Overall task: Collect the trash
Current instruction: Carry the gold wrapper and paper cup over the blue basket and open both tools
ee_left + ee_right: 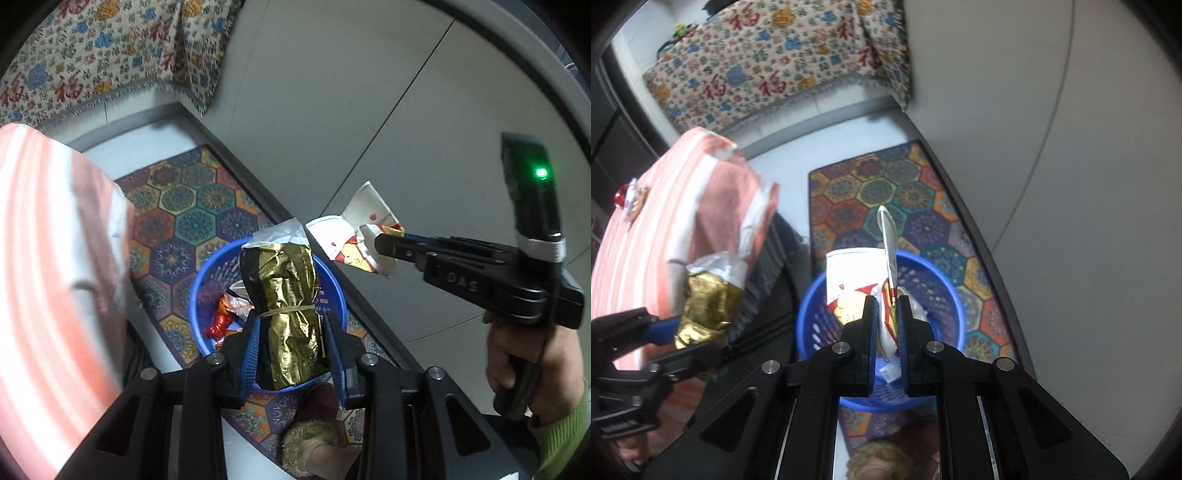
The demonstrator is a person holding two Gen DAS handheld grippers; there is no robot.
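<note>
Between left gripper [291, 328] pads, gold foil pkg [288, 314] clamped upright, right gripper [887, 314] pinched tight on flattened white wrapper [849, 280], blue basket [945, 291] seen just below both, w/ wrappers inside, patterned rug [916, 195] beyond.

Crumpled gold foil bag [286, 314] and white wrapper [857, 284] held above blue basket [934, 273].

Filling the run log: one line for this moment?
left gripper: shut on gold bag | right gripper: shut on white wrapper | both over blue basket | nothing dropped yet
</note>
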